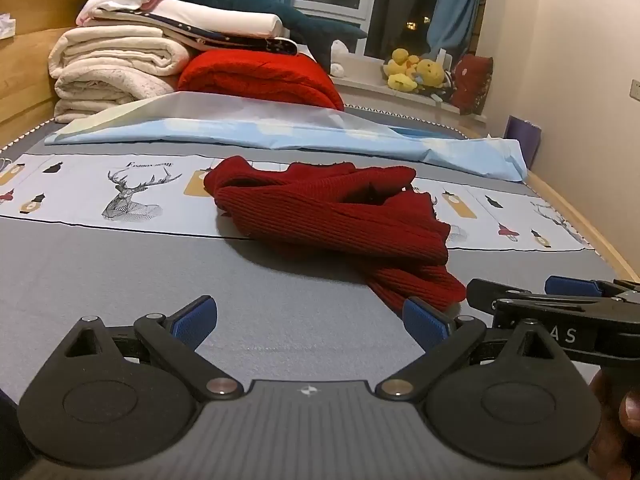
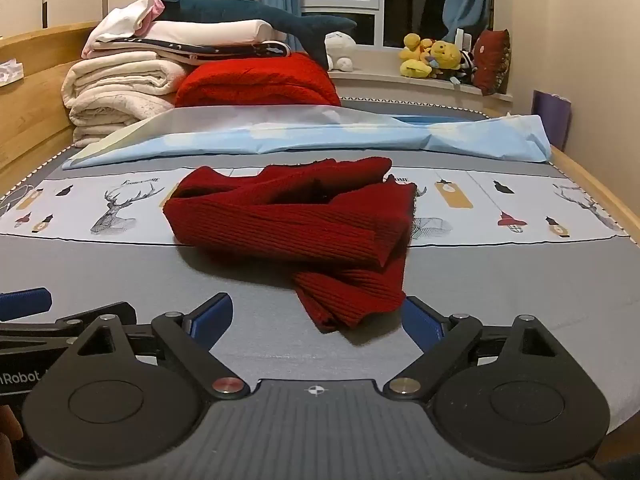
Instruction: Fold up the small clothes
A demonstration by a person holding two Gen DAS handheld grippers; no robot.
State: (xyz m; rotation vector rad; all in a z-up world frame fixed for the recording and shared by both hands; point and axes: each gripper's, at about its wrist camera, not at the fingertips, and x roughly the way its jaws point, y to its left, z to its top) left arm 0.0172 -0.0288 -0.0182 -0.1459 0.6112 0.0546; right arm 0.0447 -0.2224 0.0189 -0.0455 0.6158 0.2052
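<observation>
A dark red ribbed knit garment [image 1: 336, 216] lies crumpled on the grey bed sheet [image 1: 160, 280], with one end trailing toward me; it also shows in the right wrist view [image 2: 296, 224]. My left gripper [image 1: 310, 322] is open and empty, just short of the trailing end, which lies by its right finger. My right gripper [image 2: 318, 318] is open, with the trailing end [image 2: 348, 300] lying between its blue fingertips [image 2: 212, 316]. The right gripper also shows at the right of the left wrist view [image 1: 560, 300]. The left gripper's tip shows at the left of the right wrist view [image 2: 24, 300].
A light blue sheet [image 1: 280, 136] lies across the bed behind the garment. Folded cream blankets [image 1: 108, 68], a red quilt [image 1: 260, 76] and a plush shark [image 1: 256, 4] are stacked at the back left. Yellow plush toys [image 1: 416, 70] sit on the windowsill. Wooden bed rails [image 1: 580, 224] run along both sides.
</observation>
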